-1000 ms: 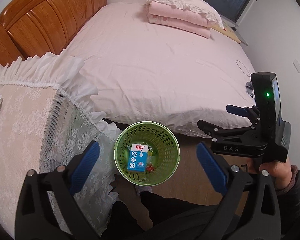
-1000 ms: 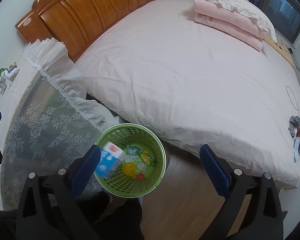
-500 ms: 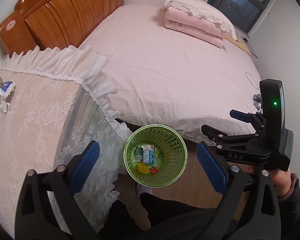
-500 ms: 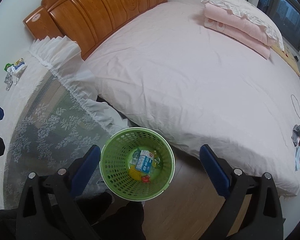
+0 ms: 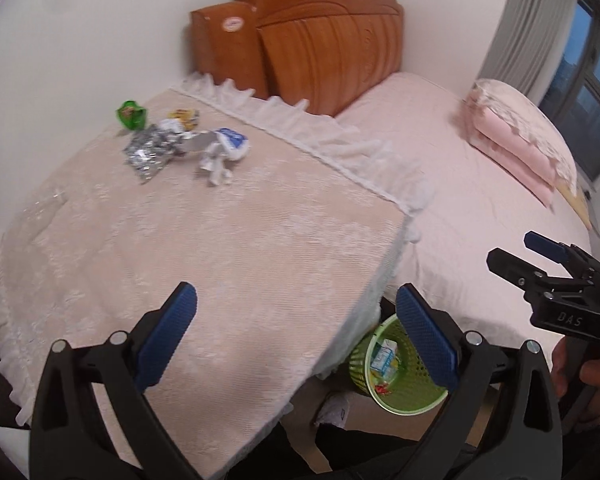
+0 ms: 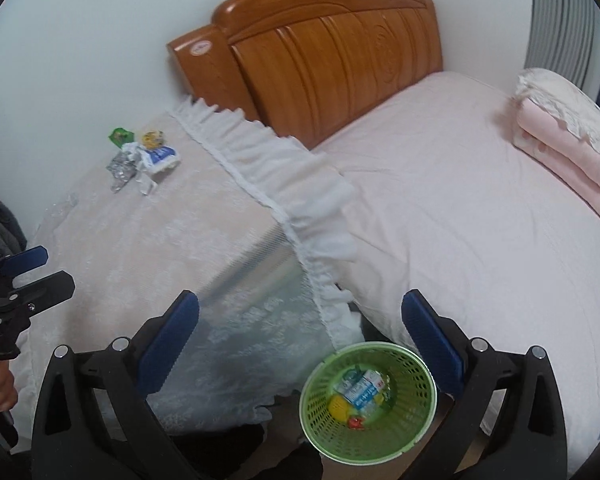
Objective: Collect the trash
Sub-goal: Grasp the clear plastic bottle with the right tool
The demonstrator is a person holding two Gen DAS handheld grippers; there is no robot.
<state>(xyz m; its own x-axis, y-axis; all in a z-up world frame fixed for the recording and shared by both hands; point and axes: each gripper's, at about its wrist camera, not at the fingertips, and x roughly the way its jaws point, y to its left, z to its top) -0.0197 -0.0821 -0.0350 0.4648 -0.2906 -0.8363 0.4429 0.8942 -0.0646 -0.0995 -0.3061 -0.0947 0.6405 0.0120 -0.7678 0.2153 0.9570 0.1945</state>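
A green mesh trash basket [image 6: 368, 398] stands on the floor between the lace-covered side table [image 5: 204, 248] and the bed; it holds a milk carton [image 6: 362, 390] and small wrappers. It also shows in the left wrist view [image 5: 396, 376]. On the table's far corner lies a pile of trash: a silver foil wrapper [image 5: 150, 150], a blue-white wrapper [image 5: 224, 150], a green packet [image 5: 131, 115], a yellow packet [image 5: 185, 116]. My left gripper [image 5: 296, 336] is open and empty over the table's front edge. My right gripper [image 6: 300, 340] is open and empty above the basket.
The bed with a pink sheet [image 6: 460, 184], folded pink bedding [image 6: 564, 136] and a wooden headboard [image 6: 324, 48] fills the right. The table's white frilled edge [image 6: 284, 176] hangs beside the basket. A white wall is behind the table.
Both grippers have swung up and left from looking down at the basket toward the table top. The trash pile has come into view. The milk carton lies in the basket.
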